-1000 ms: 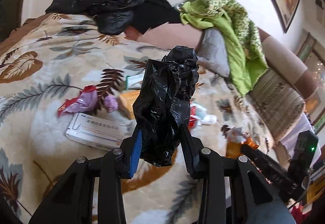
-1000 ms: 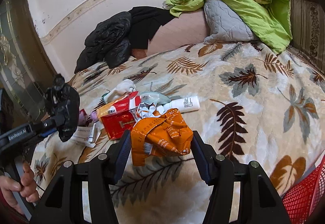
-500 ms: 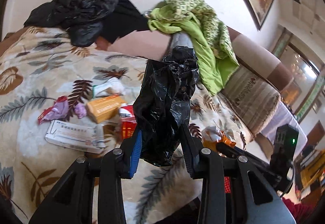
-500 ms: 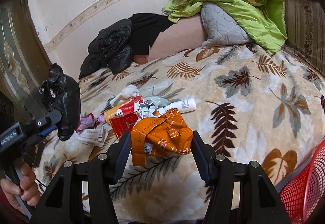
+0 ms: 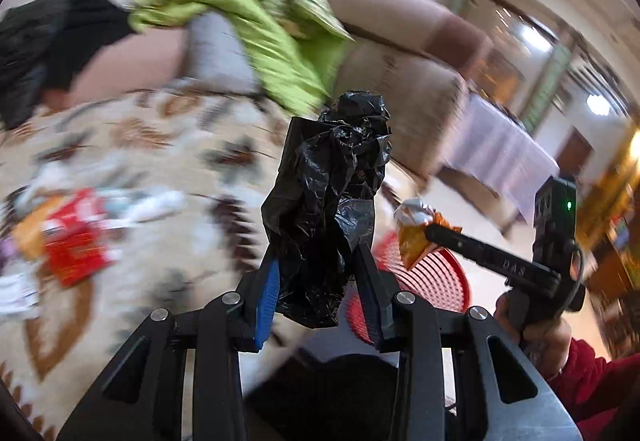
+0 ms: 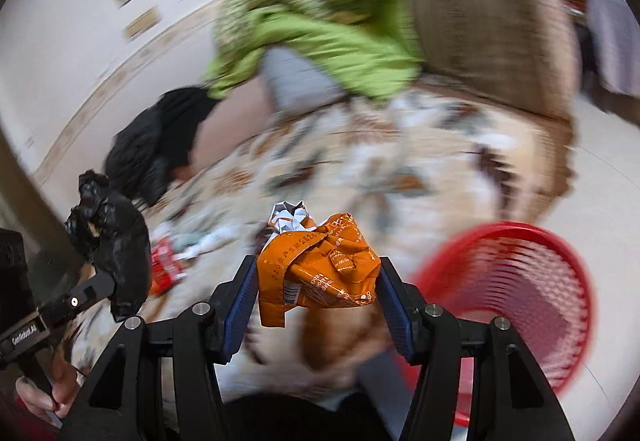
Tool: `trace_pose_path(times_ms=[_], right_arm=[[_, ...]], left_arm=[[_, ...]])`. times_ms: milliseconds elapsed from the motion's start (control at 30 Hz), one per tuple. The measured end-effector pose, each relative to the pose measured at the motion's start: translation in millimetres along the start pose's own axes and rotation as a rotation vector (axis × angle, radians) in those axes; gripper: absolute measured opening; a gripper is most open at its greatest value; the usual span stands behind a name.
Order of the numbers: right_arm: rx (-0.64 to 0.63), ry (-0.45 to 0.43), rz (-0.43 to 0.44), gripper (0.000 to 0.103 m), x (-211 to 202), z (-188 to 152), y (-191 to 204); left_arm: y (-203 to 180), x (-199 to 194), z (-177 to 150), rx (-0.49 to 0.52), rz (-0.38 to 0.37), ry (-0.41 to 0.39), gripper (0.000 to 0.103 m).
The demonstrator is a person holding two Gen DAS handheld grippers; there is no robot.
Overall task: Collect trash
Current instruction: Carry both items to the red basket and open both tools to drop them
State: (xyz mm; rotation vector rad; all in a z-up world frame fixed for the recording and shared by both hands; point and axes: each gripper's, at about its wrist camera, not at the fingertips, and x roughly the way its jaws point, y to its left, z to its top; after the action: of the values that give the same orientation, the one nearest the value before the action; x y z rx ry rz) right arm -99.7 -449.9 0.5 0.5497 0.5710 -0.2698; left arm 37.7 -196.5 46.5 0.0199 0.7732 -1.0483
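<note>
Sitting between fingers (image 6: 394, 305): orange wrapper (image 6: 320, 269)

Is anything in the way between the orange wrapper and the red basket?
Nothing visible is. The right gripper holds the orange wrapper in the air, and the red basket sits open beside it with bare space between.

Black bag (image 5: 328, 209), orange wrapper (image 6: 320, 273), red basket (image 6: 520, 281), leaf-patterned blanket (image 5: 160, 145).
</note>
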Motion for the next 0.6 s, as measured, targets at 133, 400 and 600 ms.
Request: trace_pose_path(times_ms=[133,400,600], right_arm=[[0.103,-0.029,-0.093,0.063,-27,-1,-62],[0.208,-0.046,-0.166,0.066,-45,-2,-127],[0.190,-0.046,-0.201,0.072,-49,2,-131]], left_arm=[[-53,55,4,0.081,-0.077,0.100,0.035],[-132,150,-5,0.207,-0.131,0.248,0.050],[-141,167,-5,0.213,-0.134,0.270,0.061]])
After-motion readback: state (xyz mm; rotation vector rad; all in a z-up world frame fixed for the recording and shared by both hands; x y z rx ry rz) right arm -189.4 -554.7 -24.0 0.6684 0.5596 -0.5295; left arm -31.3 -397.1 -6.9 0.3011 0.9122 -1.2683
